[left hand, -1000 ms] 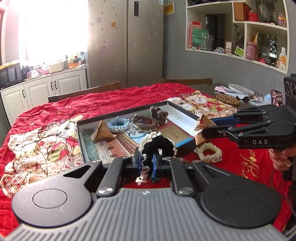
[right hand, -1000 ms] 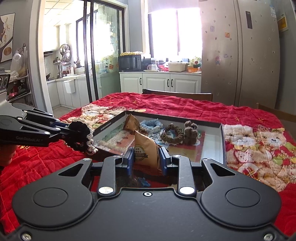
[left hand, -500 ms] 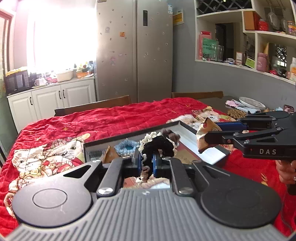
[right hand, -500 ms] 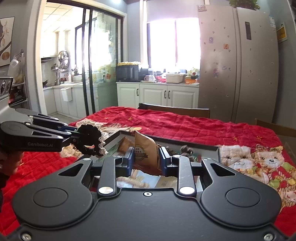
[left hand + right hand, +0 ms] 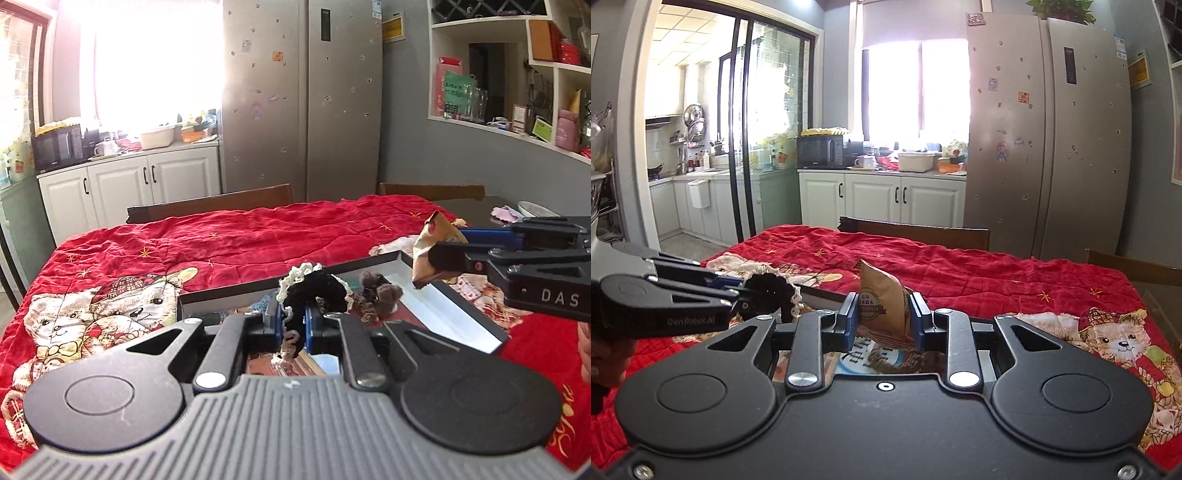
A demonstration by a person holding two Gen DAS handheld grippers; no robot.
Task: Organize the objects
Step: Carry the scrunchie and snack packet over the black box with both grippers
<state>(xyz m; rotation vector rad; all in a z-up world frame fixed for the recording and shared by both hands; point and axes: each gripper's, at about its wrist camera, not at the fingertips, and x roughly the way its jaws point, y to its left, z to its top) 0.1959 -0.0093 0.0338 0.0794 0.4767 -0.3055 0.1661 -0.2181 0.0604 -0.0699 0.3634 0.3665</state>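
My left gripper (image 5: pixel 291 325) is shut on a black scrunchie with a cream lace edge (image 5: pixel 317 290) and holds it above the near edge of the shallow black-rimmed box (image 5: pixel 454 310). It also shows in the right wrist view (image 5: pixel 768 291). My right gripper (image 5: pixel 882 314) is shut on a brown triangular snack packet (image 5: pixel 881 302), held over the box; the packet shows at the right in the left wrist view (image 5: pixel 432 251). Brown scrunchies (image 5: pixel 380 295) lie inside the box.
A red quilt with teddy bear prints (image 5: pixel 221 243) covers the table. Wooden chair backs (image 5: pixel 210 205) stand at the far side. A fridge (image 5: pixel 303 99), white cabinets (image 5: pixel 147 184) and wall shelves (image 5: pixel 517 74) lie beyond.
Both grippers have lifted with their objects and tilted up, so the box has sunk lower in both views and more of the room shows.
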